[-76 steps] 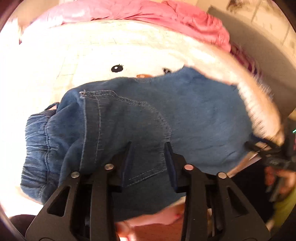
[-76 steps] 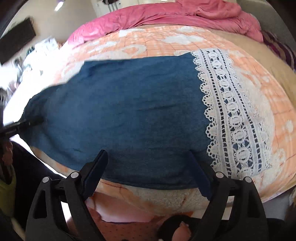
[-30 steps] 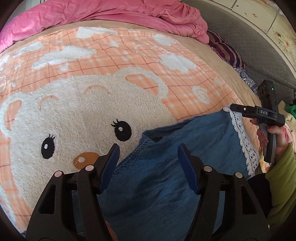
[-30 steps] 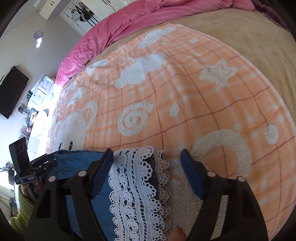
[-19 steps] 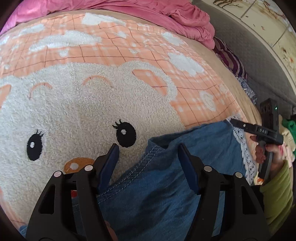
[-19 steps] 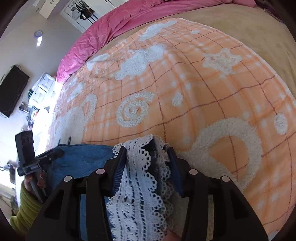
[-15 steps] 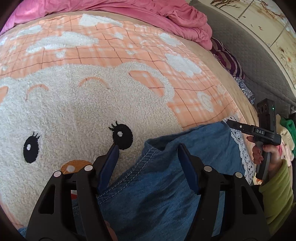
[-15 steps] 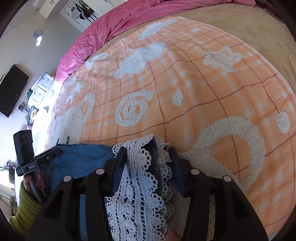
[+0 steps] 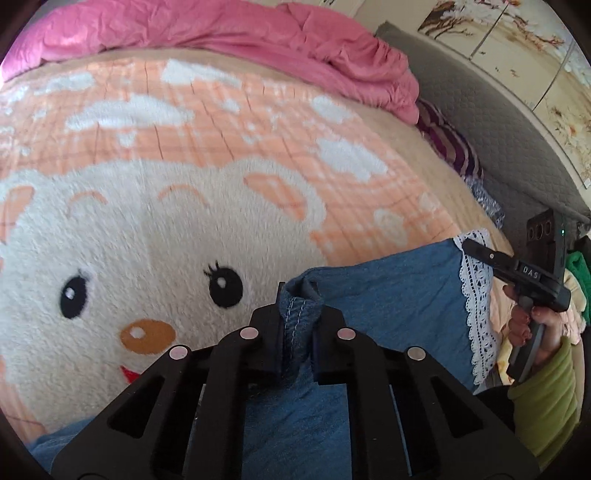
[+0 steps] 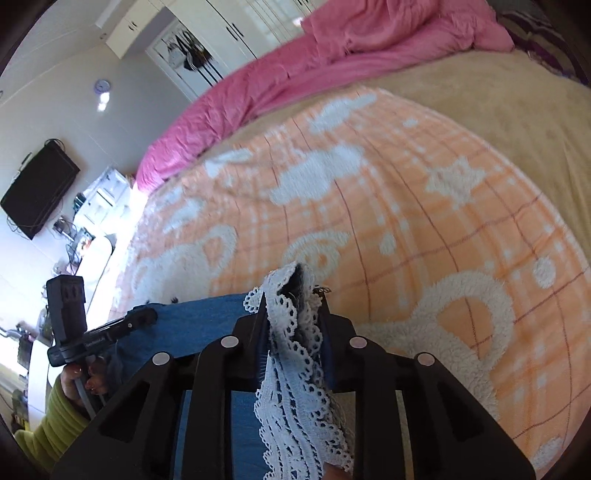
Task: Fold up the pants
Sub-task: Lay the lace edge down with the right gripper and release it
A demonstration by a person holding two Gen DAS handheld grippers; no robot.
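A bed [image 10: 517, 122] with a tan cover carries an orange-and-white plaid fleece blanket [image 9: 207, 122] bearing a large cartoon bear face and white cloud shapes. A crumpled pink duvet [image 9: 221, 33] is bunched along the bed's far edge. Blue denim pants [image 9: 399, 295] with a white lace hem lie across the blanket's near side.

pants [image 9: 388, 291] on blanket [image 9: 184, 155]
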